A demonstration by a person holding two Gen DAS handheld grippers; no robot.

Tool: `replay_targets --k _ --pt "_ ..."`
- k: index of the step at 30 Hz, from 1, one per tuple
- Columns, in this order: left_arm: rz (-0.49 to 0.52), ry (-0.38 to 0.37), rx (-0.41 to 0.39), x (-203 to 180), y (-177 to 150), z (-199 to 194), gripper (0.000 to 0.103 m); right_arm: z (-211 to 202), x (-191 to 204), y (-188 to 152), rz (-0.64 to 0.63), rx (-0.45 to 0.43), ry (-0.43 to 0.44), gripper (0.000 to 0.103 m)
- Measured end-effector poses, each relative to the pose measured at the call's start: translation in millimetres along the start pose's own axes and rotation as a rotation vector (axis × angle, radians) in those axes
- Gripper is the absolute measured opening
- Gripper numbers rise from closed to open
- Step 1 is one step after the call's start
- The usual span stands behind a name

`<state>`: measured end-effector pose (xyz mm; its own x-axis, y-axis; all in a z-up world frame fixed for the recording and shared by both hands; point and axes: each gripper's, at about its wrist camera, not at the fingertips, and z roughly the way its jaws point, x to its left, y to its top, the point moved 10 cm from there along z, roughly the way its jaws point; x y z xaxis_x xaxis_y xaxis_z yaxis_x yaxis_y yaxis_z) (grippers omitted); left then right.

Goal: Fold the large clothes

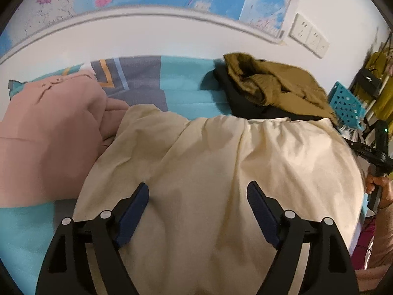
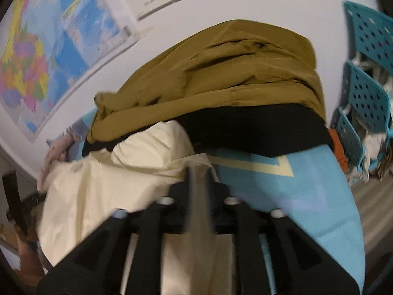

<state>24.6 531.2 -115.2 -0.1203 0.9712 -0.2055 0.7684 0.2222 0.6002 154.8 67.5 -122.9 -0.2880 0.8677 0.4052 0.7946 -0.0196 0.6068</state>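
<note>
A large cream garment (image 1: 221, 152) lies rumpled across the bed, spread from the middle to the right edge in the left wrist view. My left gripper (image 1: 197, 184) hovers over its near part with the blue pads wide apart and nothing between them. In the right wrist view my right gripper (image 2: 198, 169) has its narrow jaws closed on a bunched edge of the cream garment (image 2: 98, 191), which drapes away to the left. At the right edge of the left wrist view, a person's hand (image 1: 379, 184) holds the other gripper's handle.
A pink garment (image 1: 49, 142) lies at the left on the teal patterned sheet (image 1: 184, 86). An olive jacket (image 2: 221, 68) sits on a black garment (image 2: 258, 130) by the white wall. Teal perforated shelves (image 2: 368, 98) stand past the bed's right side. A map hangs on the wall.
</note>
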Motion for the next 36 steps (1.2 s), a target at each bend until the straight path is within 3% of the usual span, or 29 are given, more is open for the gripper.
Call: replay_targets --k 1,6,10,11,15,16,18,22,29,36 --pt "-0.003 -0.011 -0.016 0 -2 -10 0.079 -8 -1 1 0.007 -0.022 0.001 0.049" --pt "-0.010 -0.012 -0.087 7 -17 -53 0.079 -50 24 -9 -0.080 -0.080 0.076 0.050" --pt "-0.047 -0.007 -0.099 21 -34 -73 0.079 -60 44 -37 -0.164 -0.045 0.127 0.050" --pt "-0.056 0.005 -0.097 25 -38 -73 0.079 -56 43 -44 -0.176 -0.031 0.107 0.050" --pt "-0.105 0.039 -0.041 47 -57 -58 0.078 -31 12 -61 -0.093 0.023 0.058 0.046" --pt "-0.134 0.033 -0.020 53 -62 -52 0.079 -25 4 -63 -0.067 0.031 0.061 0.038" --pt "-0.184 -0.012 0.003 58 -68 -47 0.079 -22 -6 -63 0.009 0.023 0.096 0.034" --pt "-0.210 -0.010 -0.018 59 -70 -57 0.079 -37 -1 -61 0.004 0.002 0.082 0.043" --pt "-0.231 -0.014 -0.025 57 -79 -76 0.079 -87 42 -61 -0.116 -0.071 0.133 0.054" --pt "-0.264 -0.033 -0.002 49 -94 -76 0.083 -62 98 -89 -0.280 0.003 0.168 0.055"
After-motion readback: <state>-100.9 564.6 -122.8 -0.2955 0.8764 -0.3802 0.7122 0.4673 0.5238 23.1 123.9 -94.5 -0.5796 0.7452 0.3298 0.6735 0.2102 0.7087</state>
